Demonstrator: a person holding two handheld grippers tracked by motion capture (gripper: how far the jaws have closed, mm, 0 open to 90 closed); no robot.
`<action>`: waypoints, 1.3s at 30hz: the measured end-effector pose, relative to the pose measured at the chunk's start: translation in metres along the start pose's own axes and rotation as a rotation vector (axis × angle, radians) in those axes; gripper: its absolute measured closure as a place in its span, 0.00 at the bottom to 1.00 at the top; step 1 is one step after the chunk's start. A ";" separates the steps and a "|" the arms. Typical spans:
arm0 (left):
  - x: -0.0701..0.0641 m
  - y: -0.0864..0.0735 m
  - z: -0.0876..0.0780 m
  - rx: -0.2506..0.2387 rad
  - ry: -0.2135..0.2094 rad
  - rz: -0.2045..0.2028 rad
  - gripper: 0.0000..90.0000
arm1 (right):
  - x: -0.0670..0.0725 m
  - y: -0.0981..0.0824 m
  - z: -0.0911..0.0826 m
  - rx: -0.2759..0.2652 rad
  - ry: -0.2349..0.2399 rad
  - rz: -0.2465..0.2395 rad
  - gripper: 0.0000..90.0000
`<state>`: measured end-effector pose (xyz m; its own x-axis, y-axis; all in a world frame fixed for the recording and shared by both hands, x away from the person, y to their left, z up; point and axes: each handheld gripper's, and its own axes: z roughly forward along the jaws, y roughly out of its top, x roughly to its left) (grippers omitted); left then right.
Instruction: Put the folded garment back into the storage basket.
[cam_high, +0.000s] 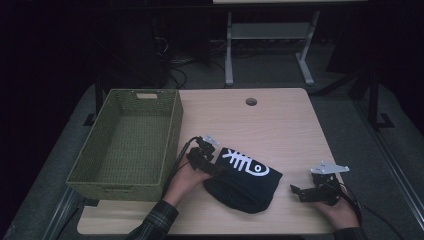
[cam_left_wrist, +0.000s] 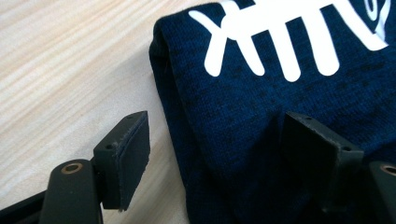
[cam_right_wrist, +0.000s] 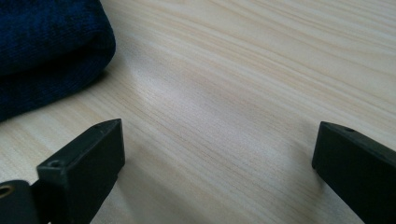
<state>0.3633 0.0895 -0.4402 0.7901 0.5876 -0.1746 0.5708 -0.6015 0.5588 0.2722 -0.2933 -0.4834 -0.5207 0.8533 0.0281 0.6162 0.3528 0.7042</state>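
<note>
My left gripper (cam_left_wrist: 215, 154) has its jaws standing wide: one pad sits over bare wood just beside the folded edge of the dark blue garment (cam_left_wrist: 289, 121), the other rests on top of the cloth, and nothing is pinched between them. My right gripper (cam_right_wrist: 215, 154) is spread just as wide, with only table grain between its jaws and the garment's rounded fold off to the upper left of its view. From the high view, the left gripper (cam_high: 210, 162) sits at the garment's (cam_high: 245, 187) left edge, and the right gripper (cam_high: 312, 190) lies near its right side, apart from the cloth. The garment lies folded on the wooden table (cam_high: 280, 120), near the front edge, its white fishbone print (cam_high: 245, 163) facing up. A green woven basket (cam_high: 172, 137) stands at the table's left, just beside my left hand (cam_high: 186, 175).
</note>
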 end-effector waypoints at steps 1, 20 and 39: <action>0.000 0.000 0.000 0.003 -0.004 -0.002 0.26 | 0.000 0.000 0.000 0.000 0.000 -0.001 0.02; 0.000 -0.004 0.012 0.040 -0.084 -0.032 0.48 | 0.000 0.000 0.000 0.000 0.002 -0.002 0.02; 0.003 0.001 0.010 0.085 -0.161 -0.048 0.80 | 0.000 0.000 0.001 0.000 0.001 -0.002 0.02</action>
<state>0.3680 0.0852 -0.4486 0.7830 0.5269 -0.3308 0.6204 -0.6223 0.4773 0.2727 -0.2931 -0.4836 -0.5225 0.8522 0.0275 0.6152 0.3545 0.7042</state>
